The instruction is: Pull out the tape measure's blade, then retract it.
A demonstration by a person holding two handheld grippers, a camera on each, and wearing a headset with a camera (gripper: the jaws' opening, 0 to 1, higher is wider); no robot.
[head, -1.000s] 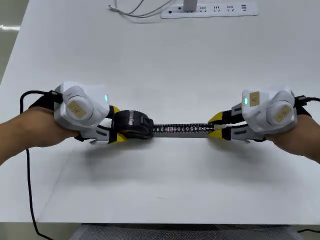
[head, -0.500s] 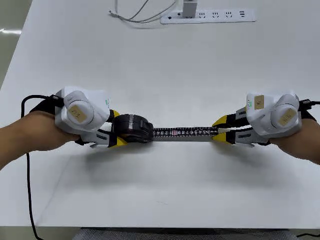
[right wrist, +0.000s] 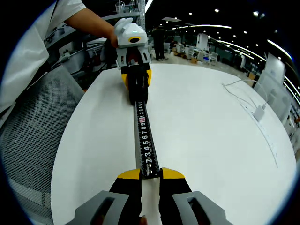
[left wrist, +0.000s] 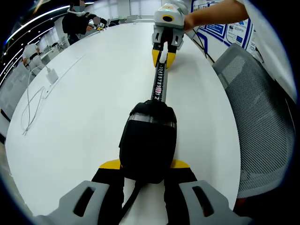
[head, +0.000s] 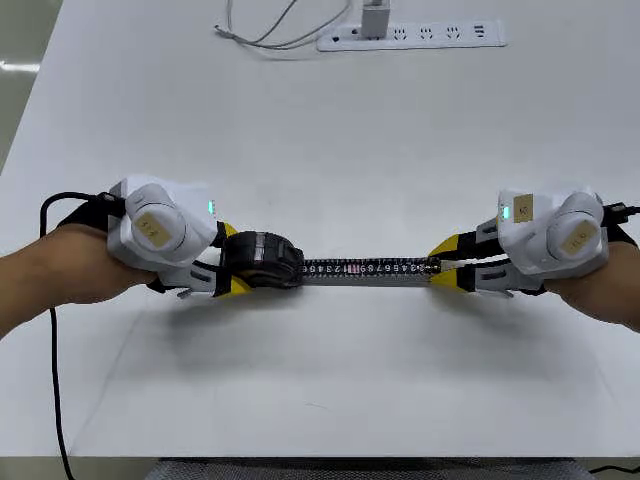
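A black tape measure case [head: 262, 259] [left wrist: 149, 140] lies on the white table, and my left gripper [head: 228, 268] [left wrist: 144, 165] is shut on its rear. Its numbered blade [head: 368, 268] [right wrist: 144, 143] [left wrist: 159, 84] runs out flat to the right just above the tabletop. My right gripper [head: 443, 263] [right wrist: 150, 174] is shut on the blade's end hook, with its yellow-tipped fingers [right wrist: 129, 175] pressed together. In the left gripper view the right gripper [left wrist: 164, 55] sits at the far end of the blade. The right gripper view shows the left gripper [right wrist: 135, 82] holding the case [right wrist: 138, 89].
A white power strip [head: 410, 35] with a plugged-in charger [head: 376, 16] and white cables [head: 270, 30] lies at the table's far edge. A grey mesh chair [left wrist: 262, 112] stands by the near edge. Bare white table [head: 330, 140] spreads between the grippers and the strip.
The right gripper has moved a little further right with the hook, so more blade shows. The left gripper and case have stayed in place.
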